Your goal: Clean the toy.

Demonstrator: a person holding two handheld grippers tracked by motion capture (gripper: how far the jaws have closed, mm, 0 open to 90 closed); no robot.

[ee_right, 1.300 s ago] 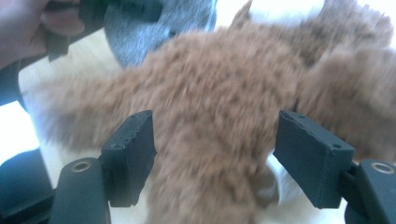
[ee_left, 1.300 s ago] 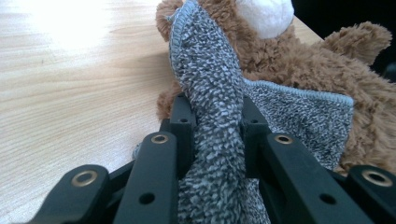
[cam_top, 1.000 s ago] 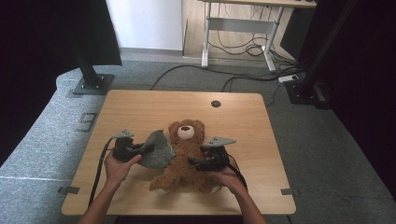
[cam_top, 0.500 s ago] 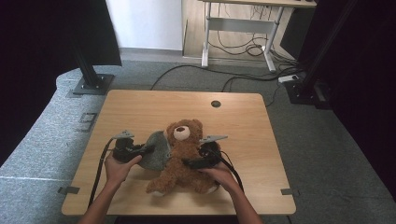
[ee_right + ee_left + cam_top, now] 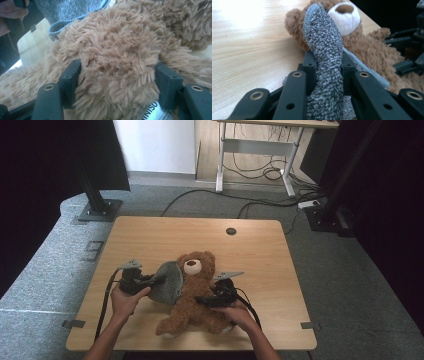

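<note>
Left tongs [image 5: 325,75]: I have them clamped on the grey knit hat [image 5: 324,42], held beside the bear's head.
Right tongs [image 5: 117,82]: jaws have just been closing, wide around a limb of the teddy bear [image 5: 192,295]; fur fills the gap and touches both pads, so I read it as a light grip.
Bear: lying on its back at the near middle of the desk [image 5: 150,235], hat touching its head on the left.
Next, my call: firm up the right grip to pin the bear, then draw the hat opening over the head, level, no yanking.
Risk: bear could slide if the grip stays soft.
</note>
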